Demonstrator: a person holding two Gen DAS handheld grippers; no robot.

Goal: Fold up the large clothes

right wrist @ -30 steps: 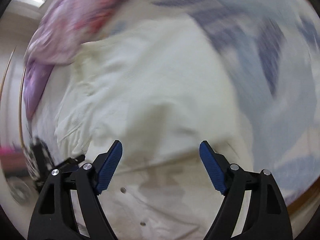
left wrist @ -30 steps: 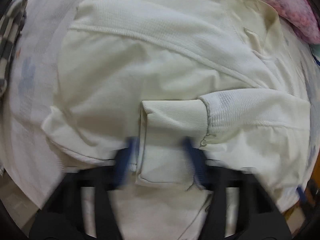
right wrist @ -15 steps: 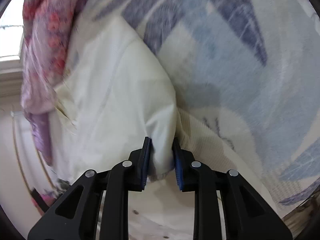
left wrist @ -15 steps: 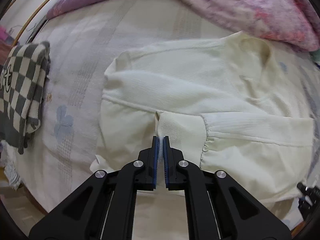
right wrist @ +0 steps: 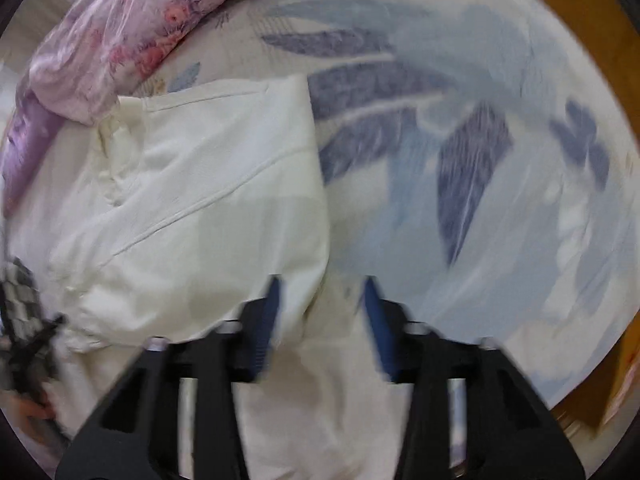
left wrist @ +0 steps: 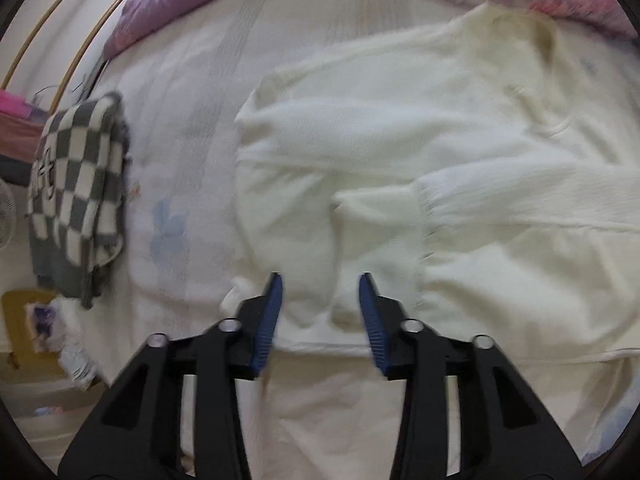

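A cream long-sleeved top lies spread on the bed, one sleeve folded across its body. The sleeve's ribbed cuff ends just ahead of my left gripper, which hovers above it. That gripper's jaws are opening; cream cloth shows in the gap below, and the pads do not press on it. In the right wrist view the top's folded right edge runs down to my right gripper. Its blurred jaws stand apart with the garment's lower corner between them, unpinched.
A grey and white checked cloth lies folded at the bed's left edge. A pink and purple floral quilt is bunched along the far side. A blue leaf-print sheet stretches right of the top, up to a wooden edge.
The left jaws closed on the cuff, then parted again as the gripper rose. The right jaws narrowed around the top's edge, then widened, and that gripper shifted sideways.
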